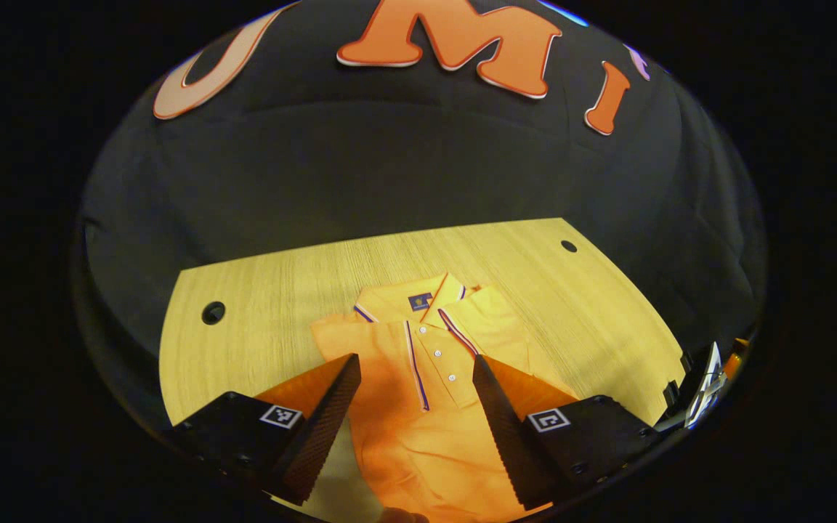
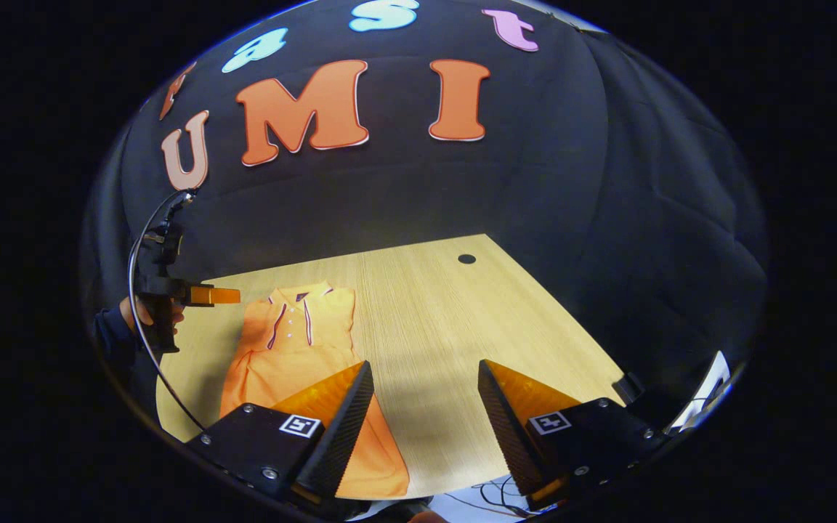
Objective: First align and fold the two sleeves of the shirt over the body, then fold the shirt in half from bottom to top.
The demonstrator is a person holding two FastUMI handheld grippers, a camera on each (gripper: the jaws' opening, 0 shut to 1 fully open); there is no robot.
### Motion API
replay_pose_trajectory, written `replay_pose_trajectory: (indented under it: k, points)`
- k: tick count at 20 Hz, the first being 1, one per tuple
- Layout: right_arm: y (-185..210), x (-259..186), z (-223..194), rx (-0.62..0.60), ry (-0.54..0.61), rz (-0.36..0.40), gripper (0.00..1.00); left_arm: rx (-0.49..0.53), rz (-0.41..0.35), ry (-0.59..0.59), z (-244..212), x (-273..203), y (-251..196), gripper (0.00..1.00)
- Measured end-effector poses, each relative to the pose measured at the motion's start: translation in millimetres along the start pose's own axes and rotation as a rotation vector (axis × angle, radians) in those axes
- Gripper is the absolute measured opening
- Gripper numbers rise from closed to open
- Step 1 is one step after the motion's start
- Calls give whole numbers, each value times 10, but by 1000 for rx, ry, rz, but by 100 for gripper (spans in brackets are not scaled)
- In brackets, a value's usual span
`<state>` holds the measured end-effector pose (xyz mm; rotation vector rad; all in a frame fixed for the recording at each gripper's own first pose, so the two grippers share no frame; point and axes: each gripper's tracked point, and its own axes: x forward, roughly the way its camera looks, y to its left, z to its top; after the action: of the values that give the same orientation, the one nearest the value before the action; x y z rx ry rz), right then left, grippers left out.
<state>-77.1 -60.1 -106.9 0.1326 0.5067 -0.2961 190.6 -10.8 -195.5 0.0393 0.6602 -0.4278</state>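
An orange polo shirt (image 1: 418, 392) lies face up on the wooden table (image 1: 259, 290), collar toward the booth wall, its sleeves folded in over the body. My left gripper (image 1: 416, 370) hovers open above the shirt's chest, fingers apart on either side of the button placket, nothing between them. In the right gripper view the same shirt (image 2: 295, 349) stretches along the table's left part. My right gripper (image 2: 424, 378) is open over bare wood just right of the shirt, its left finger (image 2: 346, 418) overlapping the shirt's hem side. The left gripper (image 2: 215, 295), held by a hand, hangs above the shirt's left.
Two round cable holes (image 1: 213, 313) (image 1: 569, 245) mark the tabletop's far corners. A hole (image 2: 466, 258) sits at the far right of the table in the right gripper view. Cables (image 2: 491, 497) and white items lie past the table's near edge. Black cloth walls surround the table.
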Motion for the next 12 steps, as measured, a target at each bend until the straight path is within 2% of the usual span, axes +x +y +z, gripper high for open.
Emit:
replay_pose_trajectory:
  k: [4, 6, 7, 12]
  points:
    - [221, -43, 302, -53, -122, 82, 93, -3, 87, -175, 243, -700, -45, 99]
    - [325, -83, 426, -95, -191, 117, 95, -4, 100, -290, 349, -1061, -85, 99]
    - [375, -114, 477, -114, -222, 130, 95, -4, 111, -354, 389, -1168, -116, 99]
    - [657, -208, 577, -174, -332, 222, 94, -18, 220, -523, 349, -1707, -149, 98]
